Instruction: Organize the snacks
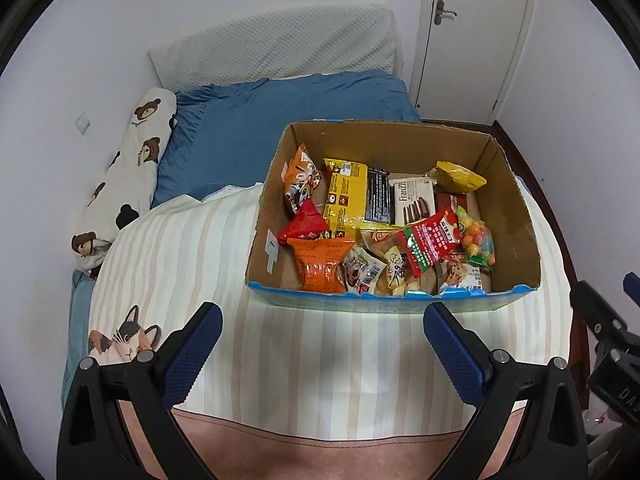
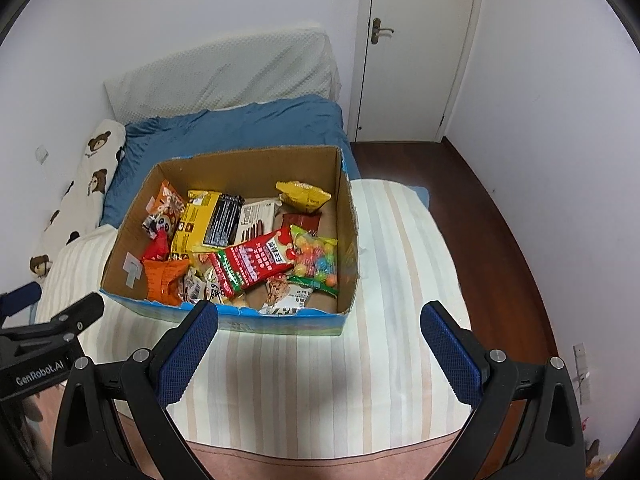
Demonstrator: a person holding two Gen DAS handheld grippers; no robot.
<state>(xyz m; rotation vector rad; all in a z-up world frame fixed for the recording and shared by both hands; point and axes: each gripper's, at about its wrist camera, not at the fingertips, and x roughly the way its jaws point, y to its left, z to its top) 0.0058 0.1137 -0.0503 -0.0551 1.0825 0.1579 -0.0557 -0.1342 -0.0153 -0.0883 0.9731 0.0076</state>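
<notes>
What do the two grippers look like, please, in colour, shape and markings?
Both the left gripper and the right gripper have black angular frames with silver screws and two fingers faced with blue textured pads. The left gripper's body shows white "GenRobot.AI" lettering in the right wrist view.

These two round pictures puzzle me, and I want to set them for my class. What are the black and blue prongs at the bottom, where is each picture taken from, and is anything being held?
The prongs are hand-held grasping tools; a person carries one in each hand. Each has a wide-angle camera looking along its fingers. One picture comes from the left tool, the other from the right tool. Both are open and hold nothing. Ahead, on a striped cover over a bed, stands an open cardboard box of mixed snack packets, among them a red packet.
</notes>
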